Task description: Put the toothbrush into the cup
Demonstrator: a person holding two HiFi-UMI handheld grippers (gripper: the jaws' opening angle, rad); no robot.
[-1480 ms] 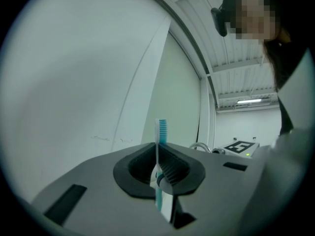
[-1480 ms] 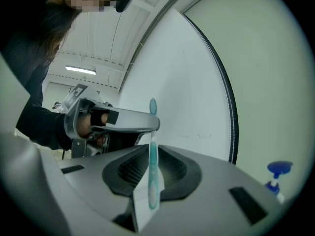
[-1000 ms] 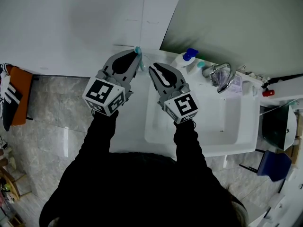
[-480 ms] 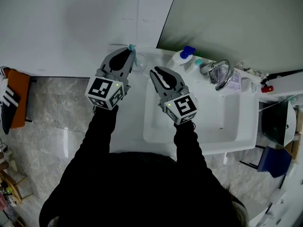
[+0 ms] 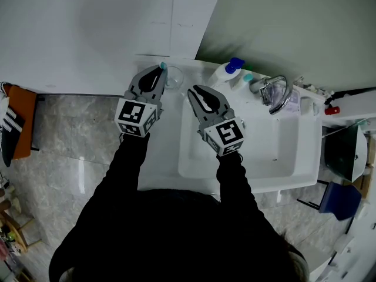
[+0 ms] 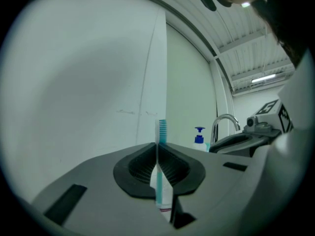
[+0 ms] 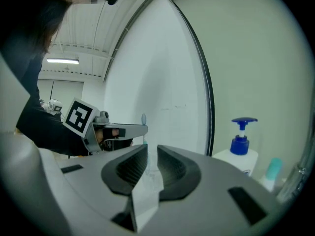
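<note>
My left gripper is shut on the toothbrush, which stands upright between the pads. Its teal bristle head rises above the jaws and the white-and-teal handle hangs below them. The clear cup stands on the back left corner of the white sink counter, just right of the left gripper's tip. My right gripper hovers over the basin's left edge, short of the cup. Its jaws stand a narrow gap apart with nothing pressed between them, and the cup's glassy wall shows through that gap.
A white soap bottle with a blue pump and a smaller teal-capped bottle stand behind the basin. The chrome faucet is further right. A white wall runs behind the counter. An orange item lies on the floor at far left.
The left gripper has come down with the toothbrush, and its tip now sits beside the cup. The right gripper has sunk a little, with the same jaw gap.
</note>
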